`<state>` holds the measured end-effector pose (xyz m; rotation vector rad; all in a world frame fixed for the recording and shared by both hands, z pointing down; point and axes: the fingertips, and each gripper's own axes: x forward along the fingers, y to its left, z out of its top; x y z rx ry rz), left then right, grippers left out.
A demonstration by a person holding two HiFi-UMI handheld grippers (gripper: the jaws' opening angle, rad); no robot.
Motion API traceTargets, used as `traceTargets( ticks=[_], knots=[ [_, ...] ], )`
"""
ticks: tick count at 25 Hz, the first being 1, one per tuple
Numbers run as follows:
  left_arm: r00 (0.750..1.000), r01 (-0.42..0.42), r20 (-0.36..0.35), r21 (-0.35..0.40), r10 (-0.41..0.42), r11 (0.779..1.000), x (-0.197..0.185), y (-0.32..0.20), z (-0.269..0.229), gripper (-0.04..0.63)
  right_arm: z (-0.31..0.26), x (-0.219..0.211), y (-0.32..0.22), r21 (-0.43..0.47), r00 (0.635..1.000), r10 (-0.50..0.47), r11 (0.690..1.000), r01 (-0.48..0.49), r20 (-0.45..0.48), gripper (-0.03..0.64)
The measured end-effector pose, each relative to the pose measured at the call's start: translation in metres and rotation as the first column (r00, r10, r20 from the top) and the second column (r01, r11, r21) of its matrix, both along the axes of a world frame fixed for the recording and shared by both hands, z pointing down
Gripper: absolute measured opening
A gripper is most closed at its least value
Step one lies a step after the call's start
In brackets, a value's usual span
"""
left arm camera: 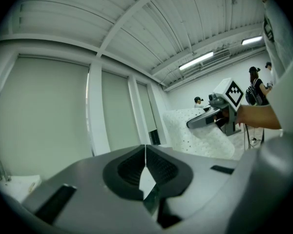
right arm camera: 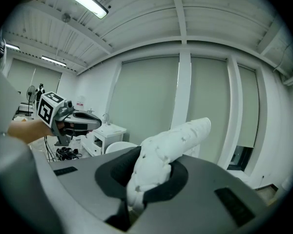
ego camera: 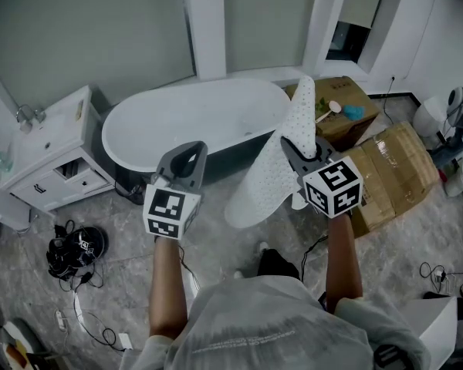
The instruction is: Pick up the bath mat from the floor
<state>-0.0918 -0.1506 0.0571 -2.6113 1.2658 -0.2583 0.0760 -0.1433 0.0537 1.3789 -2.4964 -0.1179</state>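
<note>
The white bath mat (ego camera: 274, 160), dotted with small holes, is lifted off the floor and hangs in the air in front of the bathtub. One end stands up and the rest droops down to the left. My right gripper (ego camera: 295, 148) is shut on it, and in the right gripper view a bunched fold of the mat (right arm camera: 168, 143) is pinched between the jaws (right arm camera: 149, 174). My left gripper (ego camera: 187, 156) is held up beside it on the left, apart from the mat, shut with nothing between its jaws (left arm camera: 145, 155). The left gripper view shows the mat (left arm camera: 190, 130) off to the right.
A white freestanding bathtub (ego camera: 154, 126) stands behind the grippers. A white drawer cabinet (ego camera: 50, 156) is at the left. Cardboard boxes (ego camera: 393, 168) lie at the right. A black device with cables (ego camera: 73, 253) sits on the grey floor at the lower left.
</note>
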Motion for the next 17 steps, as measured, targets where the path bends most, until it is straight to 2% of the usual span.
traceTargets(
  ticks=[17],
  knots=[
    [1.000, -0.008, 0.008, -0.030, 0.008, 1.000, 0.014, -0.006, 0.013, 0.020, 0.018, 0.007, -0.002, -0.049, 0.999, -0.030, 0.998, 0.030, 0.014, 0.037]
  ],
)
